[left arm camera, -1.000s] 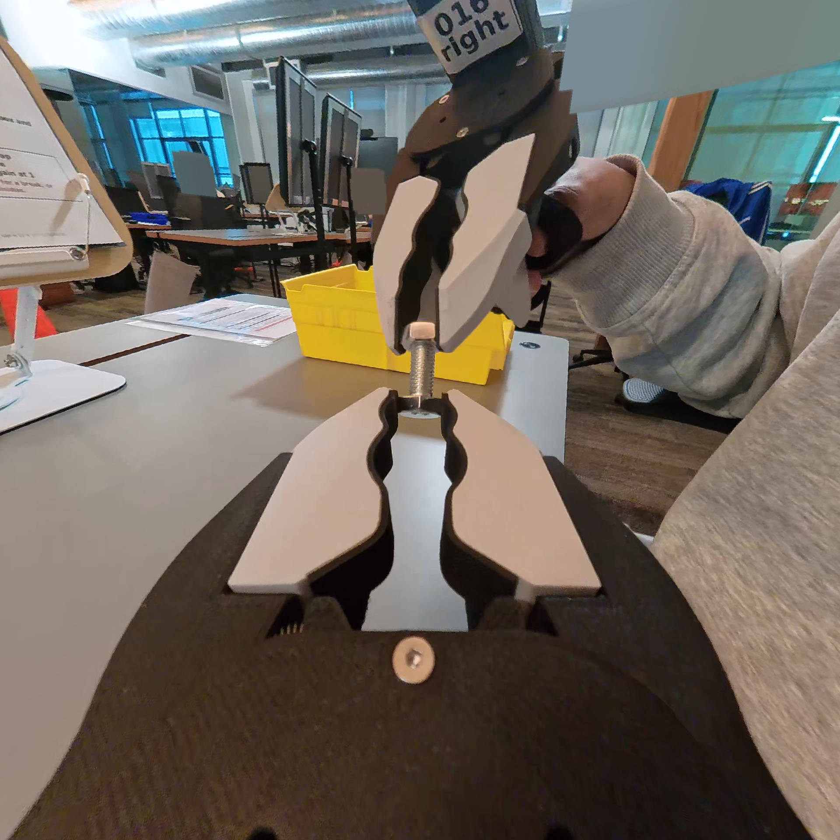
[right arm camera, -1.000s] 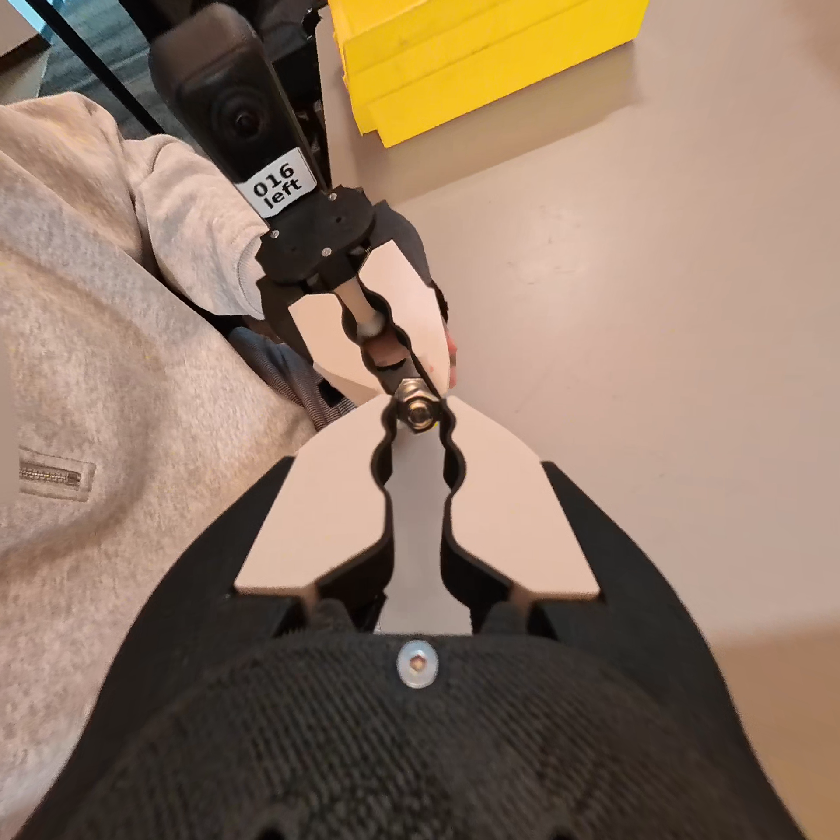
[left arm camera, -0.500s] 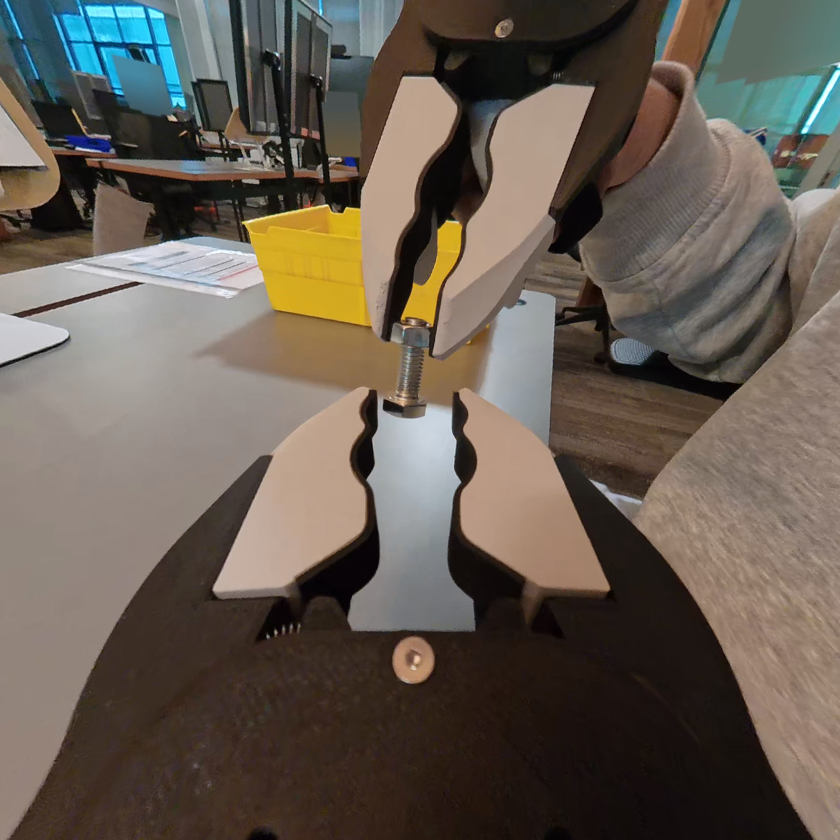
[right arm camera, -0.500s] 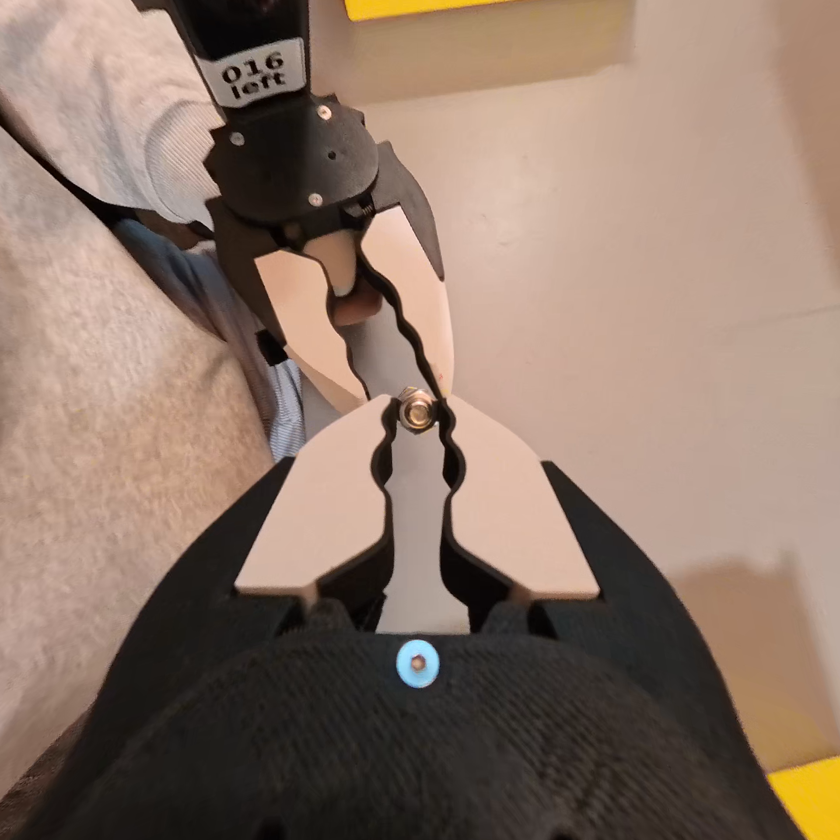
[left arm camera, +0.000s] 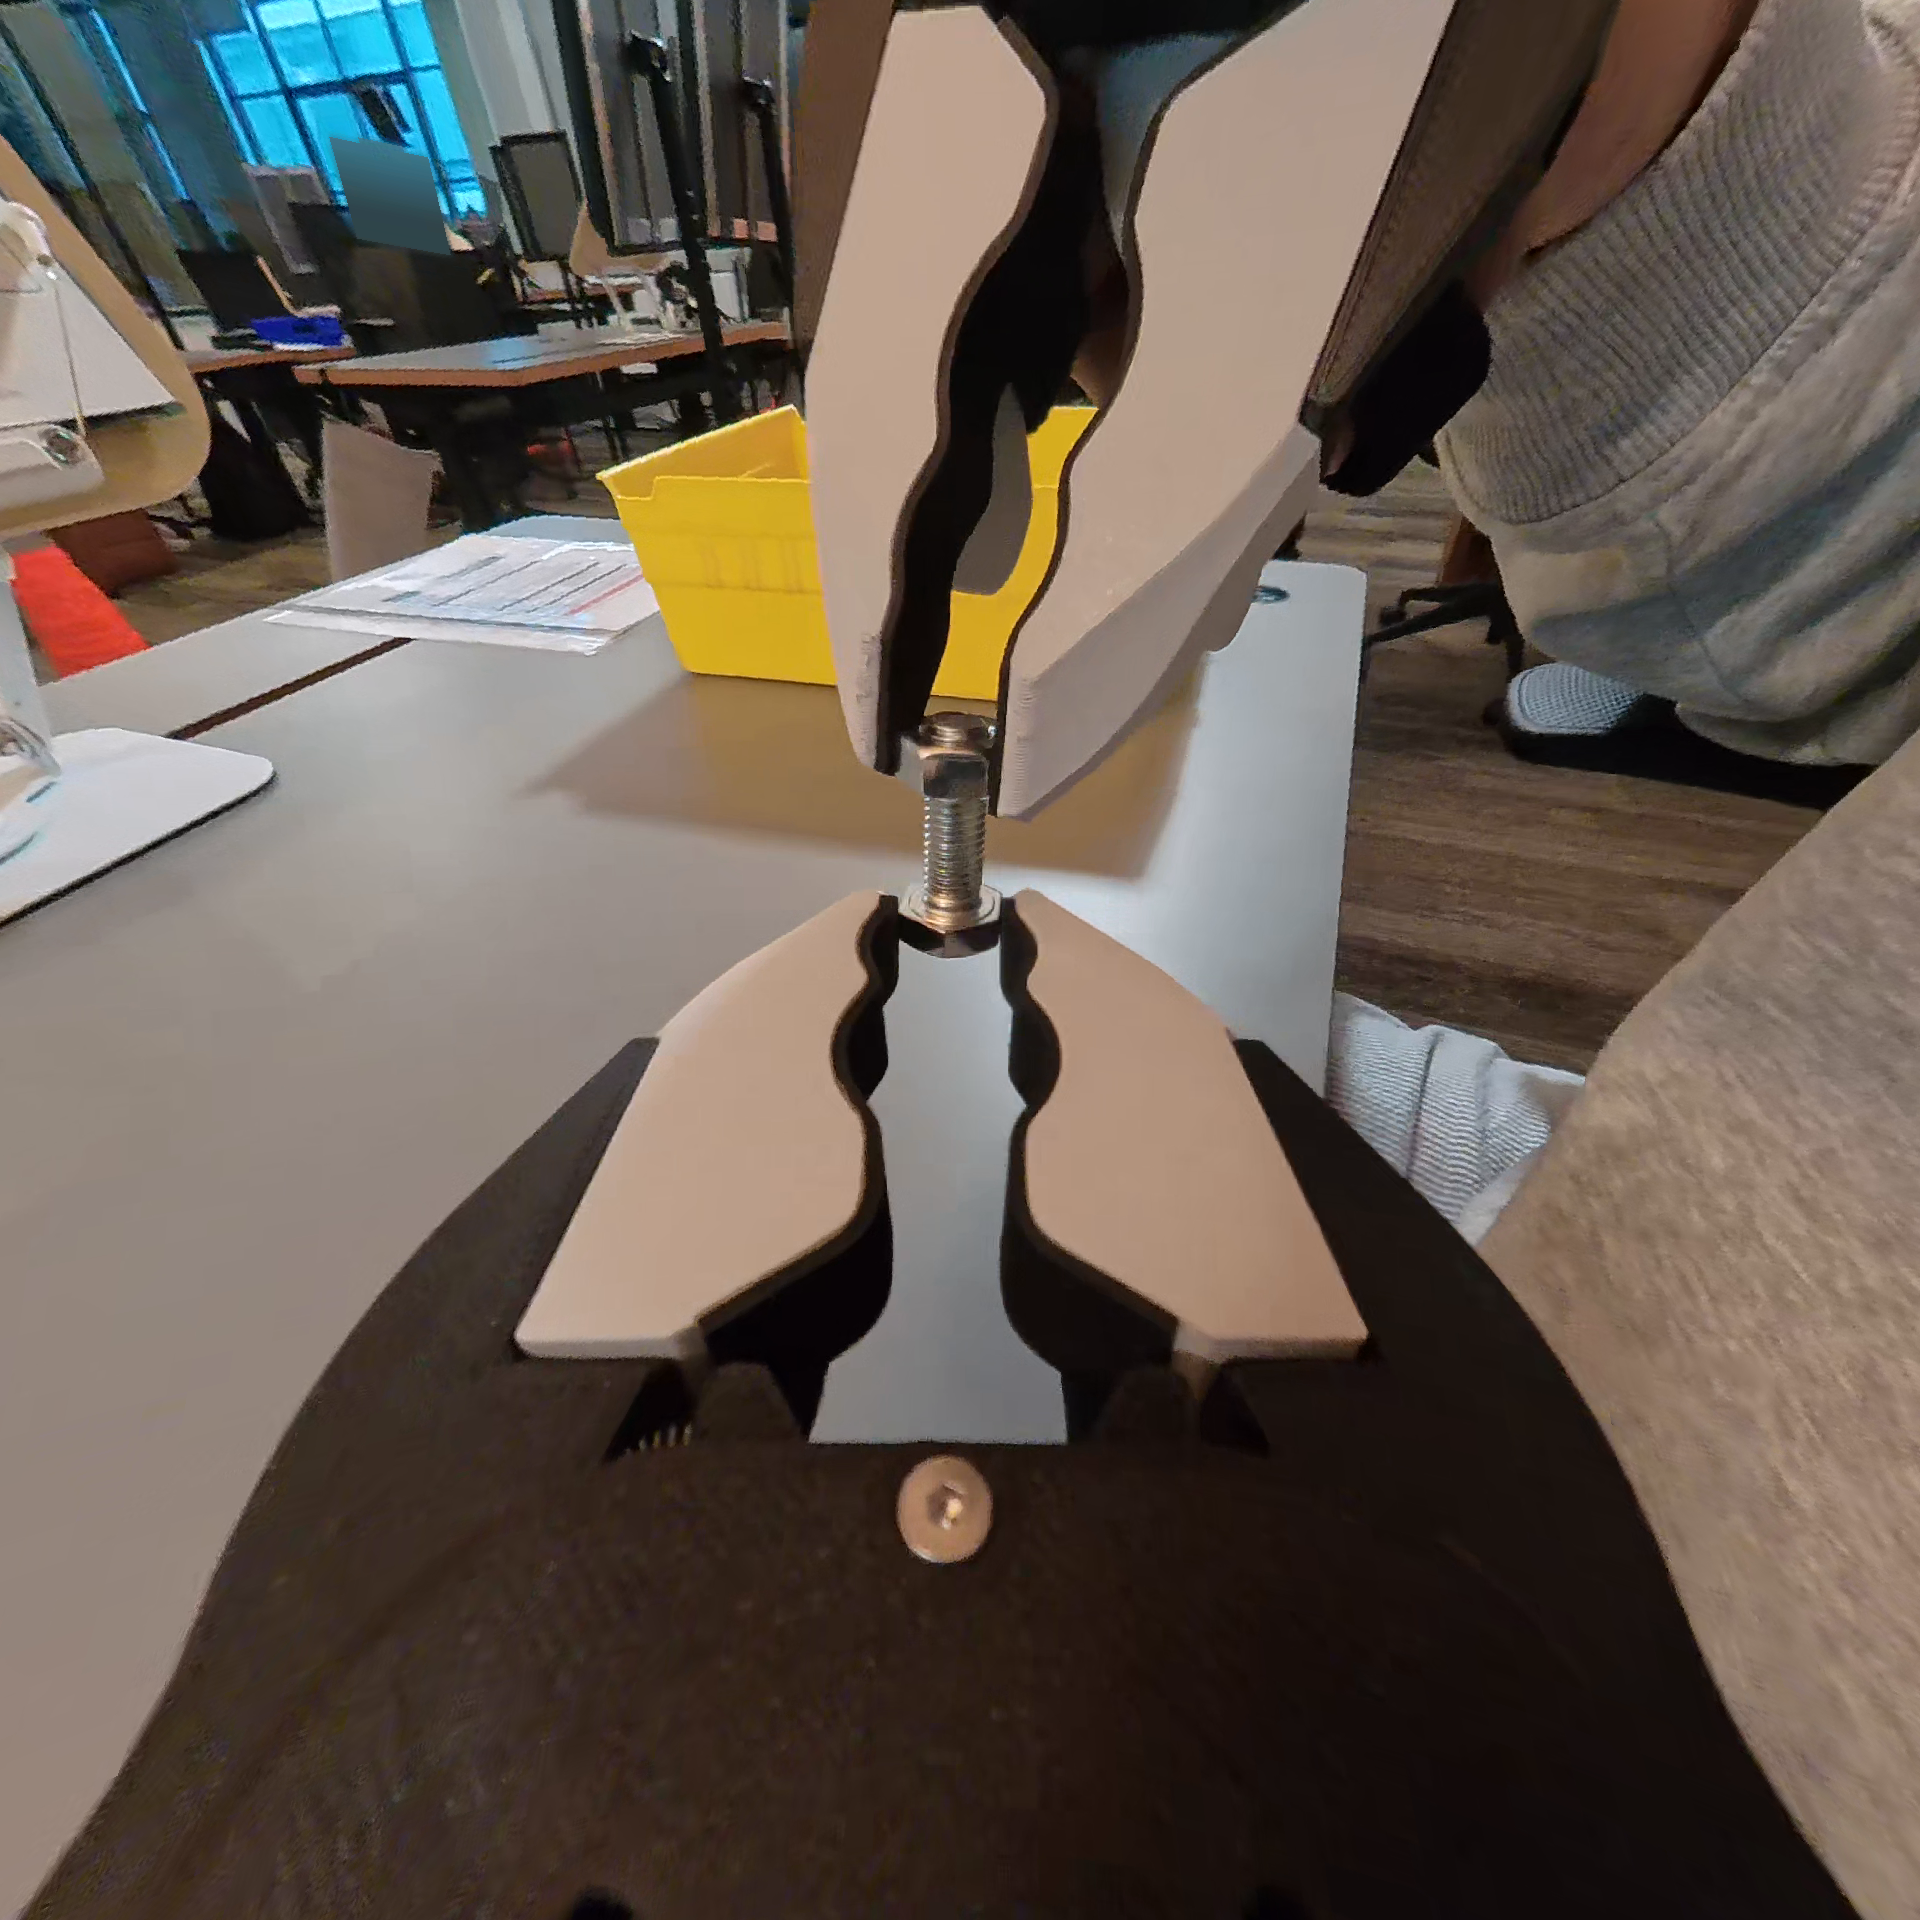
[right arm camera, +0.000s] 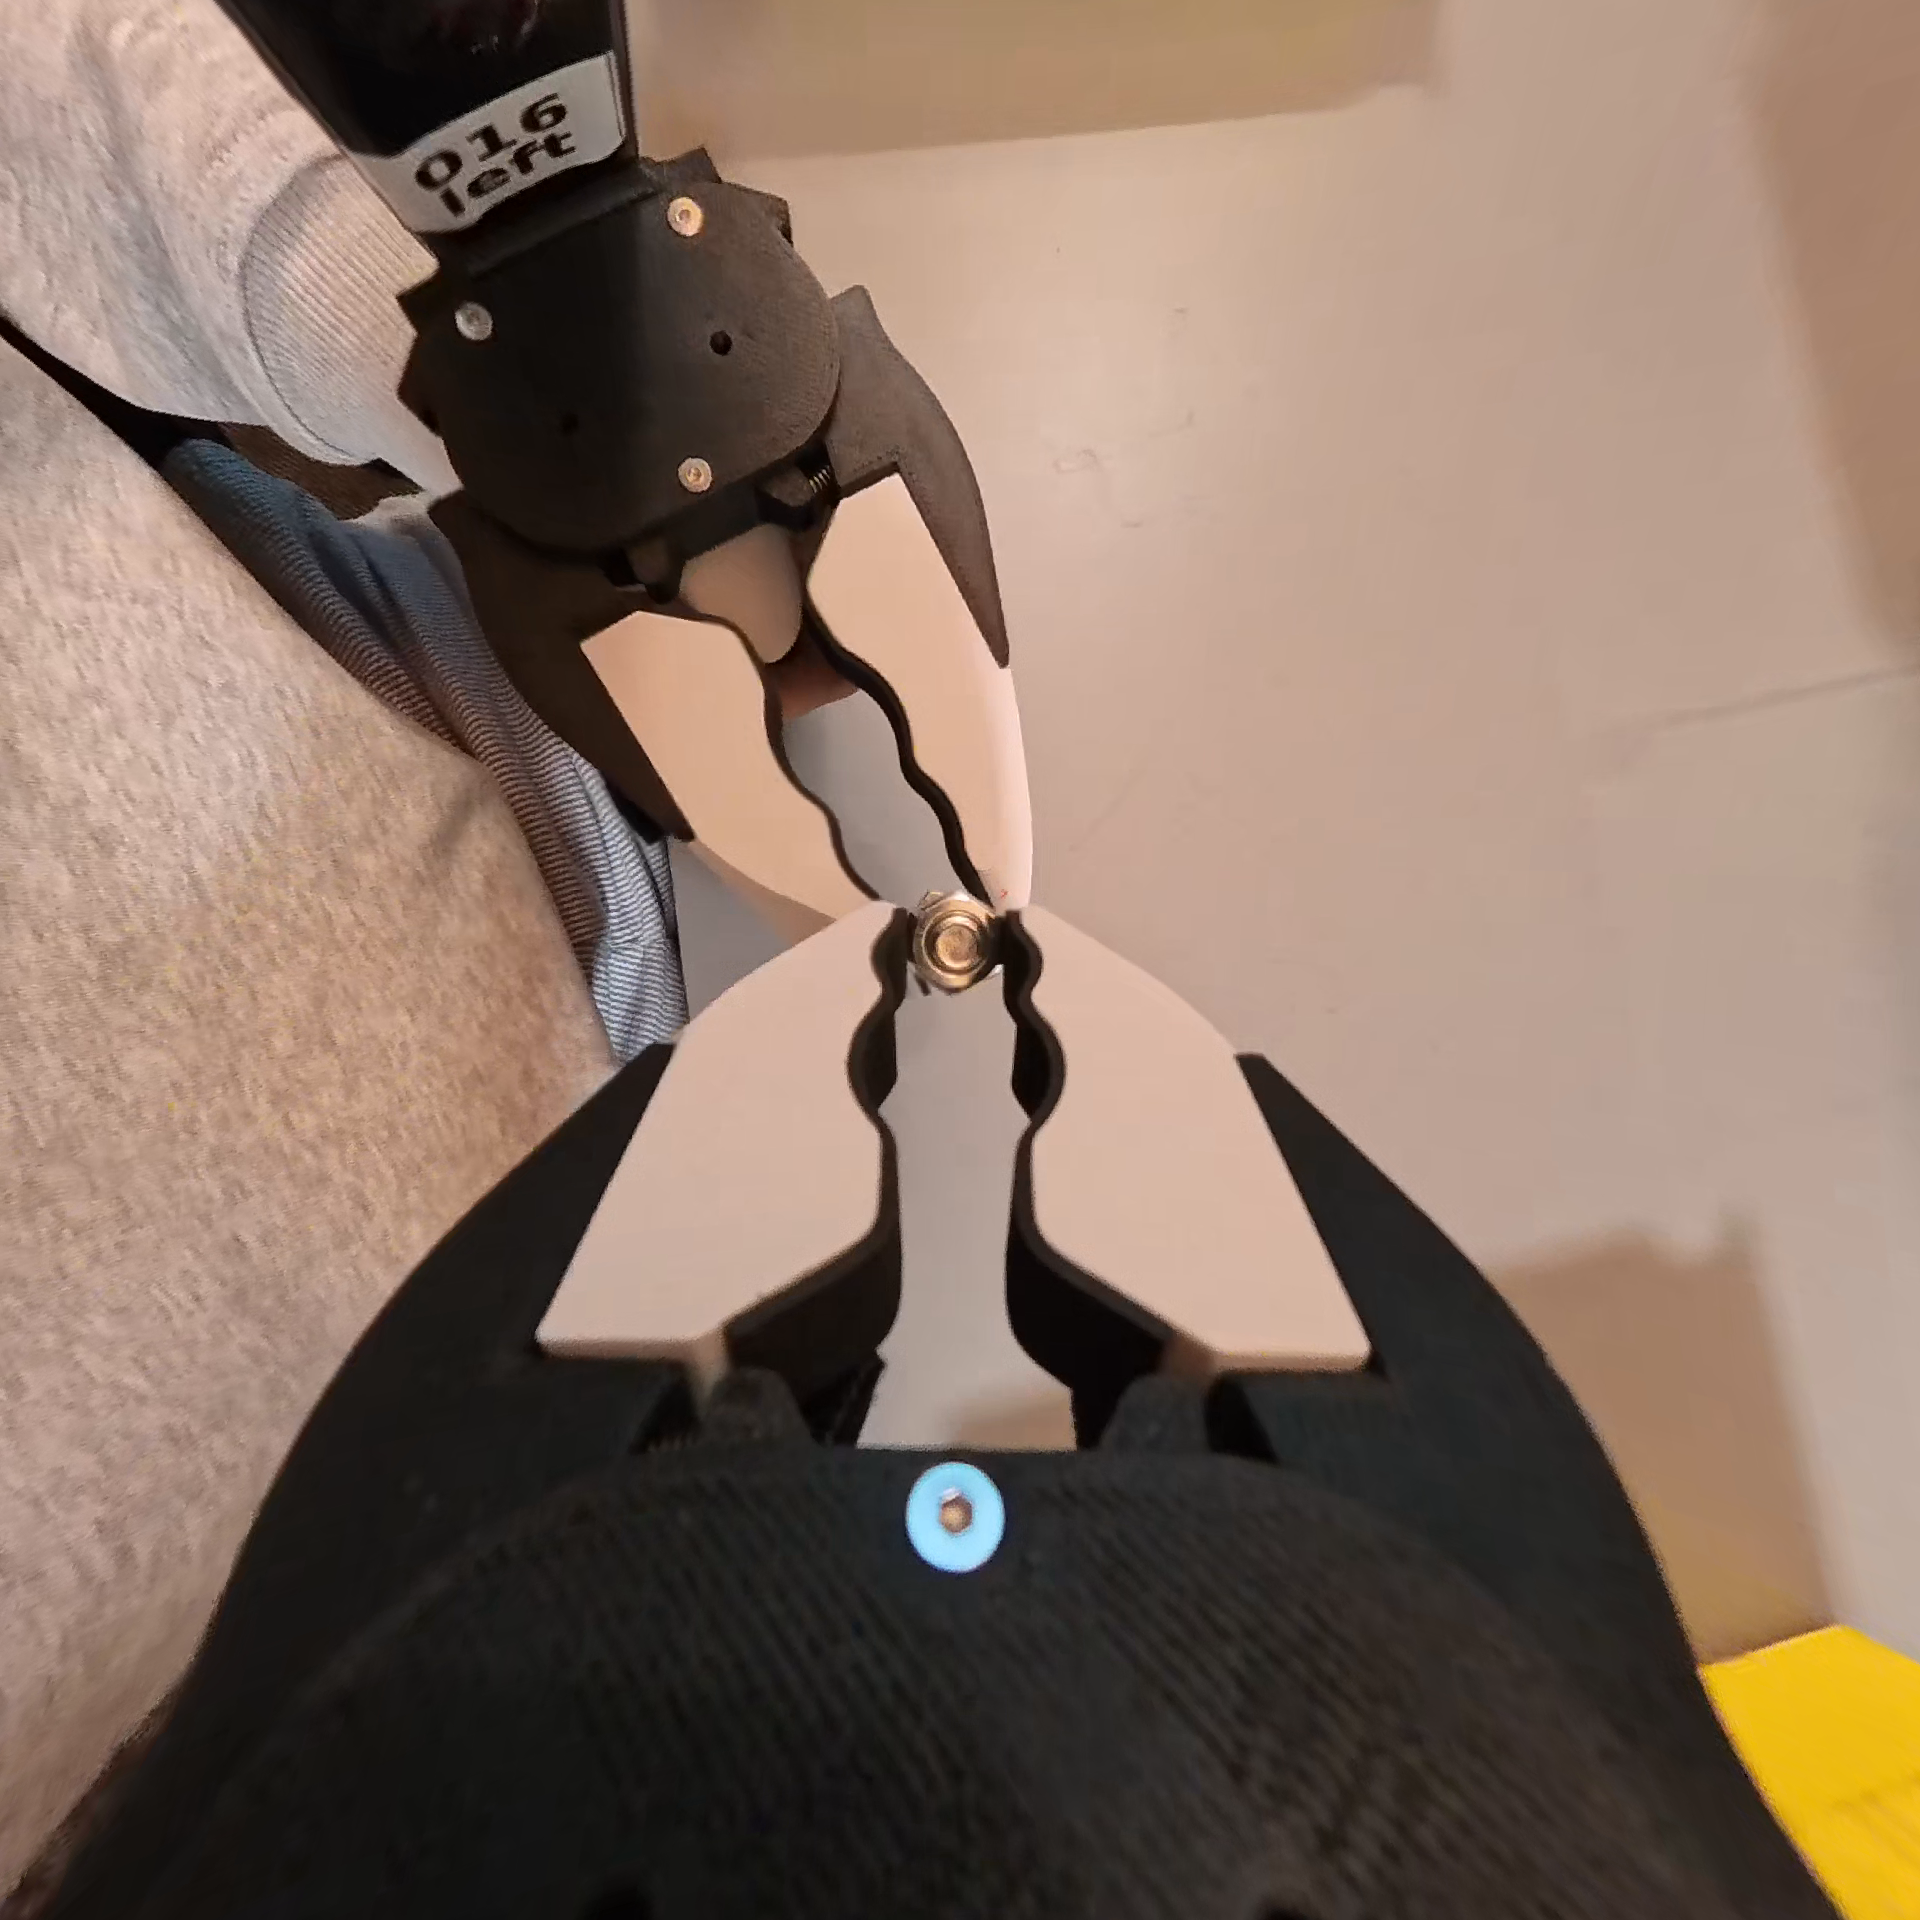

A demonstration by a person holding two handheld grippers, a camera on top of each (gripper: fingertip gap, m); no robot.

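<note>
A silver bolt (left arm camera: 951,842) stands upright in the air above the grey table (left arm camera: 364,883), between my two grippers. In the left wrist view my left gripper (left arm camera: 949,914) is shut on the bolt's hex head (left arm camera: 949,925) at the lower end. My right gripper (left arm camera: 945,758) comes down from above and is shut on the hex nut (left arm camera: 943,764) at the upper end. In the right wrist view my right gripper (right arm camera: 951,940) clamps the nut (right arm camera: 951,943) with the bolt's end in its middle. The left gripper (right arm camera: 935,894) meets it from beyond.
A yellow bin (left arm camera: 727,551) stands on the table behind the grippers; its corner shows in the right wrist view (right arm camera: 1829,1766). Papers (left arm camera: 488,597) lie to its left, and a white stand base (left arm camera: 125,800) sits at the far left. A person's grey sleeves (left arm camera: 1662,416) are on the right. Only a small space, under 4 cm, lies between the two pairs of fingers.
My left gripper opened off the bolt's head half a second ago and has shut on it again. My right gripper kept its hold on the nut throughout. Both grippers shifted a little.
</note>
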